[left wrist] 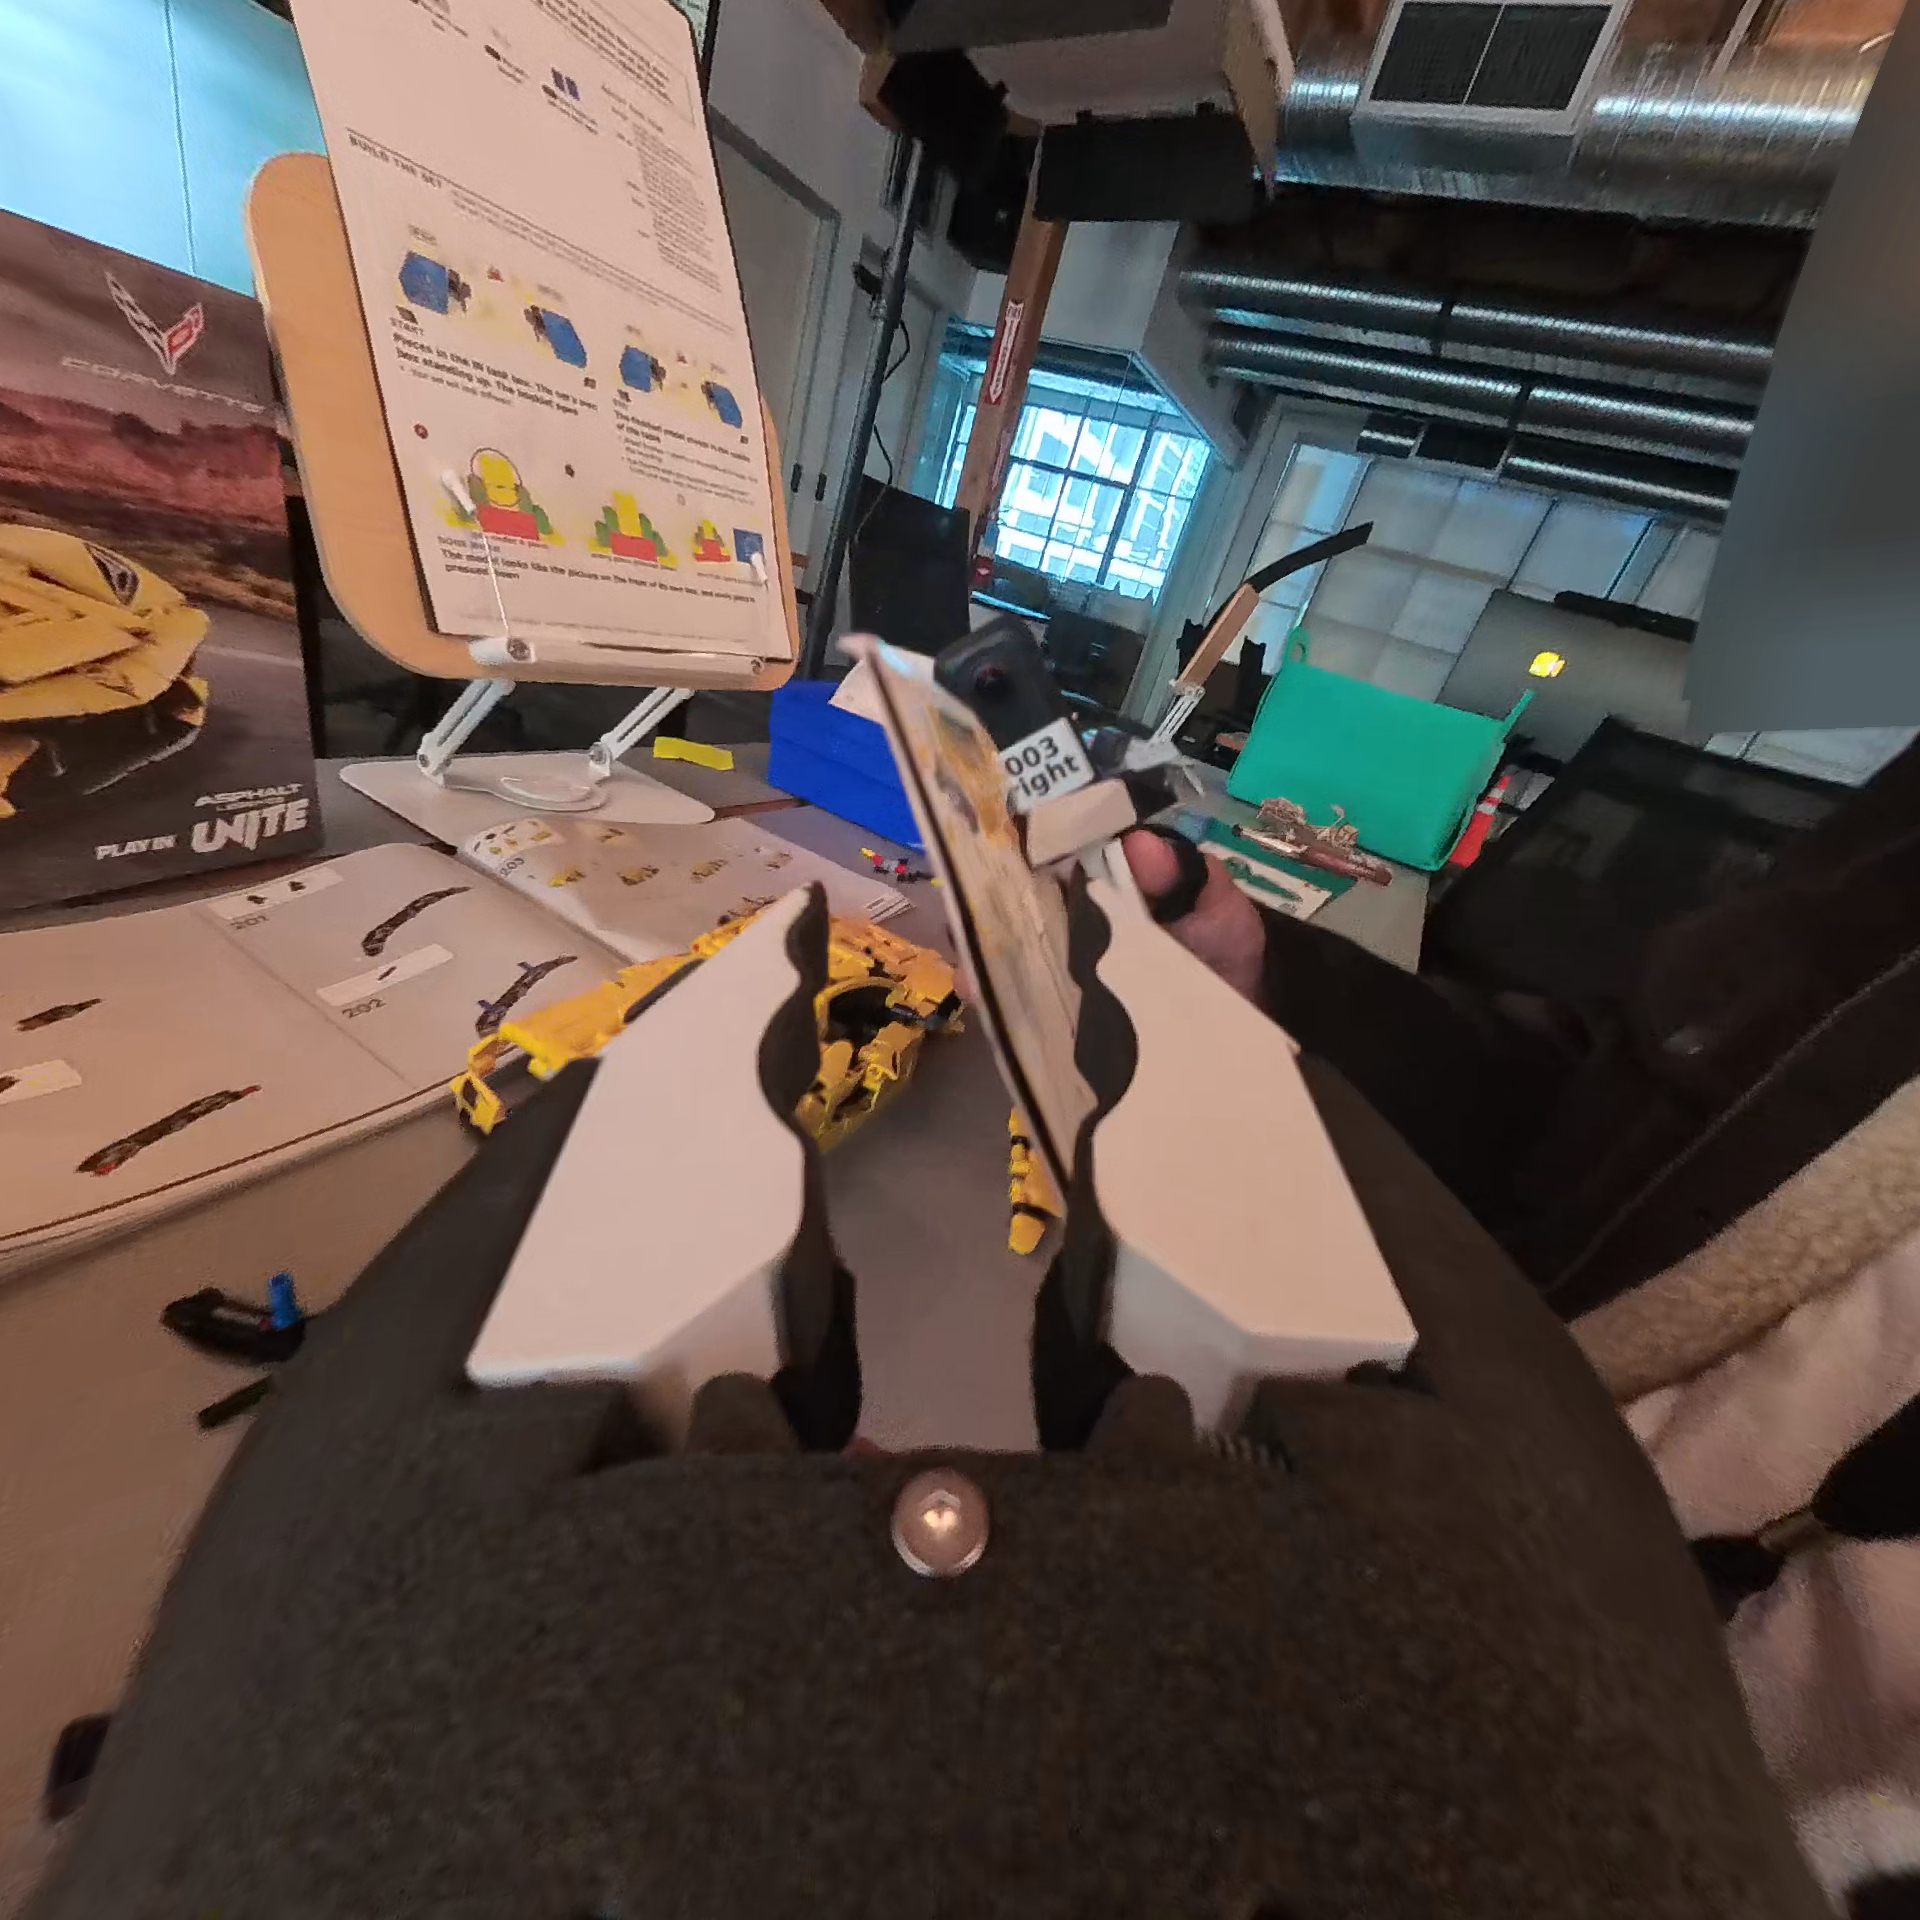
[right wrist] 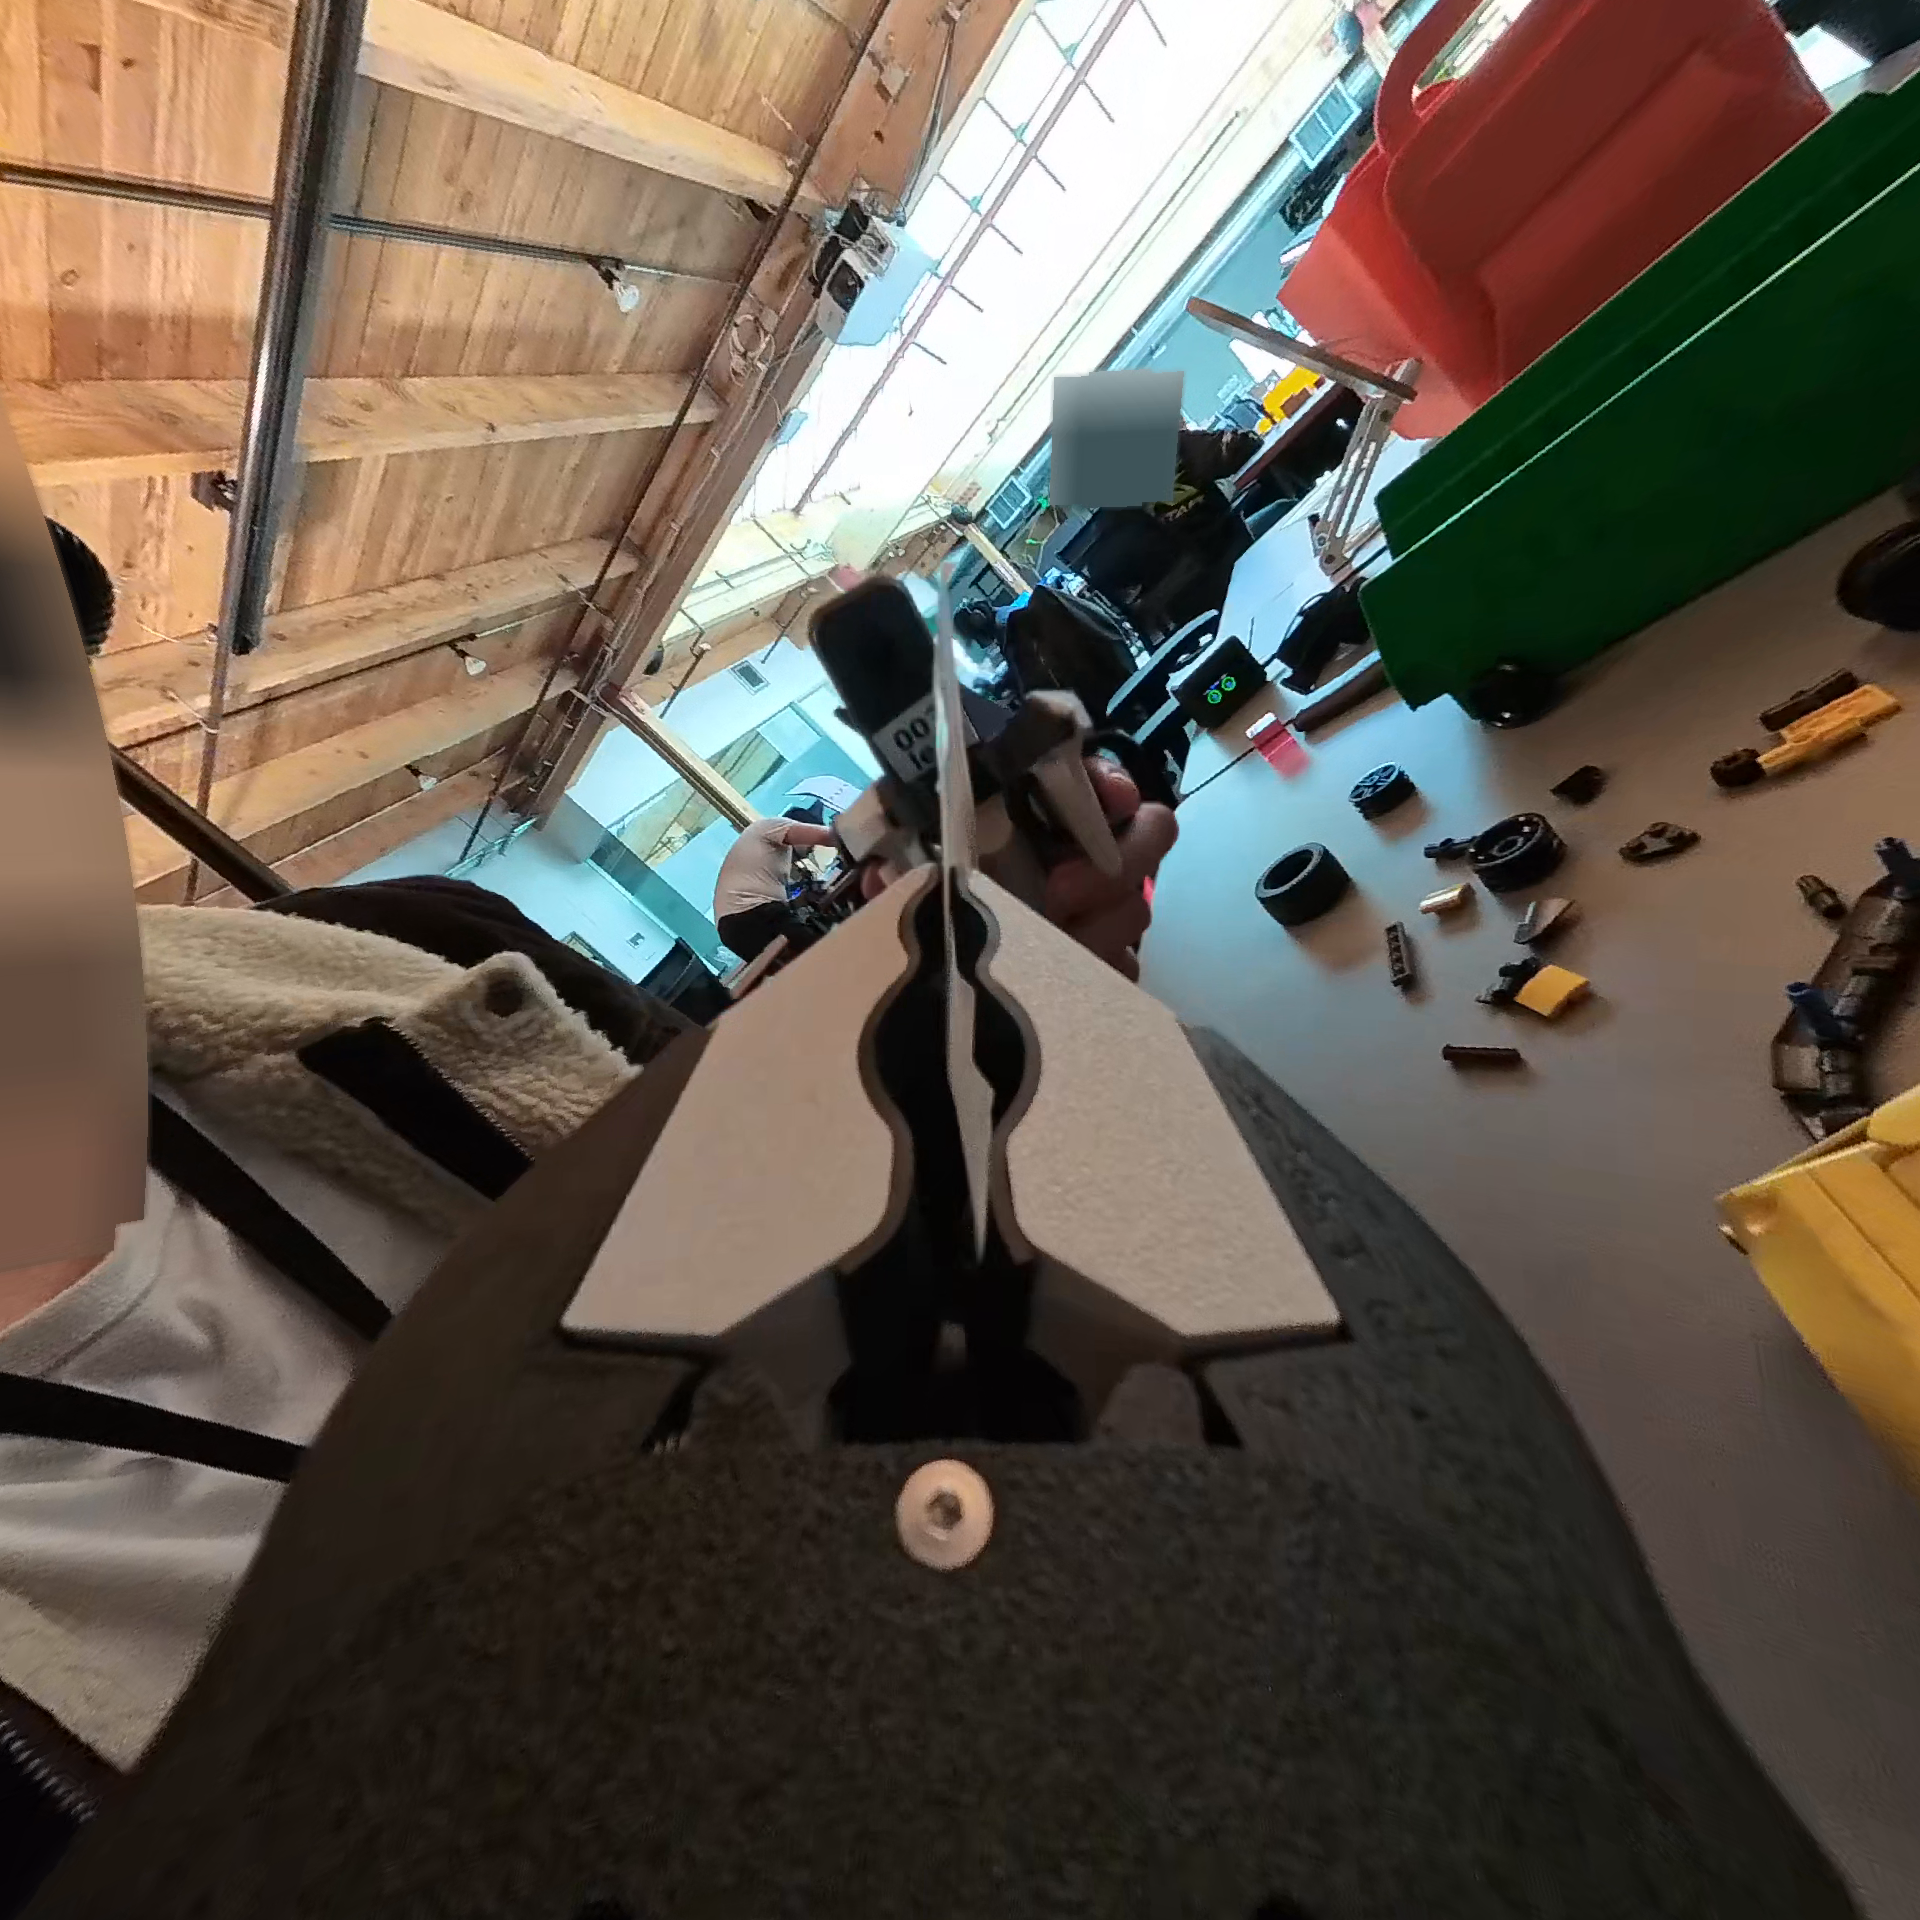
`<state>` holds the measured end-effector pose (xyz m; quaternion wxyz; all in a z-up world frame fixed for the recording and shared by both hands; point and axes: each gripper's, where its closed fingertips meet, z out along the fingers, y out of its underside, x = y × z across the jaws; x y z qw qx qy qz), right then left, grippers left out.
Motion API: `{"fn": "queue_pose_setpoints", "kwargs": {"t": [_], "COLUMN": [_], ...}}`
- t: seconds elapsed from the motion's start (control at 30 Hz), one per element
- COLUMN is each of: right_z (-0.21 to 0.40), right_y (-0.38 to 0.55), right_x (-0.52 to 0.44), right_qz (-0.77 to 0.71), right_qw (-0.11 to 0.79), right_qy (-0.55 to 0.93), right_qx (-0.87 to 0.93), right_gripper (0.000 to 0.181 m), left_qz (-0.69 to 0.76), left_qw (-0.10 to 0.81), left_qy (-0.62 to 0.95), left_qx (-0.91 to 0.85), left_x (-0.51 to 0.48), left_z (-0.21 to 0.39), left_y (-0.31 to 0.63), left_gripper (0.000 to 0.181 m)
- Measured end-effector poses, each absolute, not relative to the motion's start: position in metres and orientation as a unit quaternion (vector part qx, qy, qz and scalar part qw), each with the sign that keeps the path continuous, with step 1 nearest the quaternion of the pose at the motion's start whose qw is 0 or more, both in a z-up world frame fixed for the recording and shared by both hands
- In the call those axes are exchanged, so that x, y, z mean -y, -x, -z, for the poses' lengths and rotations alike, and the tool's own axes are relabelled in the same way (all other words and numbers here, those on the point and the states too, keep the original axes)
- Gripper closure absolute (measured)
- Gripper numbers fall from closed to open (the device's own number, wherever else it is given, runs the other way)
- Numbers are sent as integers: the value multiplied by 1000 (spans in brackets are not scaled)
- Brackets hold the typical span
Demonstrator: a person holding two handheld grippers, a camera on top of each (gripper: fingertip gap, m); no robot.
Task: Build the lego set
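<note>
- Right gripper (right wrist: 951,914) pinches a thin printed sheet (right wrist: 961,1039) edge-on.
- Left gripper (left wrist: 940,935) is spread; the sheet leans against its right finger.
- Yellow lego car (left wrist: 831,1018) sits on the table (left wrist: 312,1455) beside the open booklet (left wrist: 260,1018).
- Risk: the sheet could slip or crease if the left closes askew.

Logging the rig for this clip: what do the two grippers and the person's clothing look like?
Both the left gripper and right gripper have white angular fingers with wavy black inner pads on a dark grey textured body with a silver screw. Each carries a black camera and a small white label. The person wears a cream fleece jacket with dark trim.
</note>
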<state>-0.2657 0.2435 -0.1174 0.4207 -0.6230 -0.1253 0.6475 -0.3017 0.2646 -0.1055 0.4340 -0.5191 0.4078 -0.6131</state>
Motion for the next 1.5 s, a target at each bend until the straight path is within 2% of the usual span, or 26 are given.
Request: {"fn": "queue_pose_setpoints", "kwargs": {"t": [0.07,0.17,0.23,0.53,0.6,1.0,1.1,1.17,1.23,1.3,1.33,1.4,1.5], "right_z": [120,120,123,126,126,126,126,127,129,125,122,118,121], "right_y": [266,265,265,269,269,270,268,262,253,246,247,263,290], "right_x": [-244,-246,-247,-246,-246,-246,-250,-258,-269,-273,-270,-261,-249], "right_qz": [-640,-638,-631,-628,-628,-629,-603,-535,-427,-312,-269,-235,-254], "right_qw": [424,429,430,424,424,422,449,505,575,639,658,664,645], "right_qy": [628,628,634,640,640,640,646,661,678,674,668,659,656], "right_qx": [128,122,122,126,126,127,132,145,165,199,222,263,299], "right_gripper": [181,181,181,181,181,181,180,163,137,125,126,124,104], "left_qz": [614,623,633,635,631,661,671,658,634,626,626,626,635], "left_qw": [425,389,376,378,380,359,350,363,376,380,380,377,365], "left_qy": [531,540,541,545,546,532,533,548,576,591,593,591,575], "left_qx": [-401,-411,-406,-396,-398,-388,-379,-369,-353,-339,-335,-341,-366], "left_x": [-268,-261,-258,-259,-259,-255,-256,-267,-282,-292,-294,-291,-276], "left_z": [106,111,111,114,116,112,110,110,113,114,114,115,116], "left_y": [296,291,290,287,288,291,293,297,303,309,310,308,298], "left_gripper": [137,153,157,173,181,181,181,181,181,181,181,181,181]}}
